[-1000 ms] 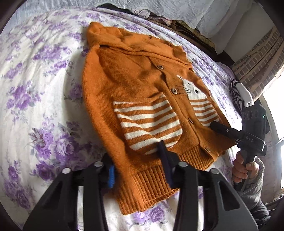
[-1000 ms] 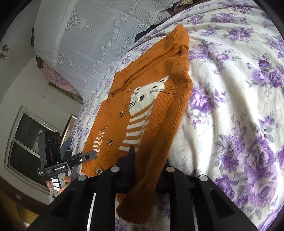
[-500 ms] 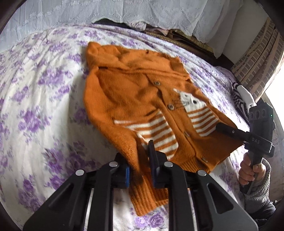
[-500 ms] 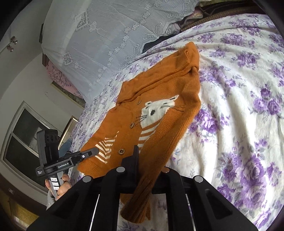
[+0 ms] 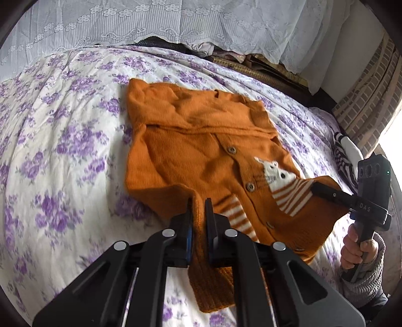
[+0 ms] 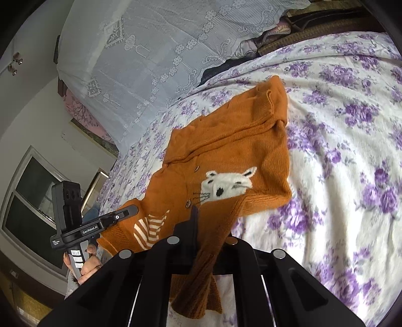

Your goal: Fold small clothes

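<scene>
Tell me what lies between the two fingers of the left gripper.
In the left wrist view, the ribbed hem of the orange cardigan is pinched between the fingers of the left gripper; nothing else lies there.

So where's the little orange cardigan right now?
The orange cardigan lies on the purple-flowered bedspread; its hem is pinched by the left gripper and the right gripper.

Before me: bed spread [image 5: 62, 140] in white with purple flowers. Beyond it, white lace cloth [image 5: 201, 22] draped over a heap. To my right, brick-patterned curtain [image 5: 364, 100] beside bright daylight. To my left, window [image 6: 32, 198] with a pale frame, set in a cream wall [image 6: 37, 120].
</scene>
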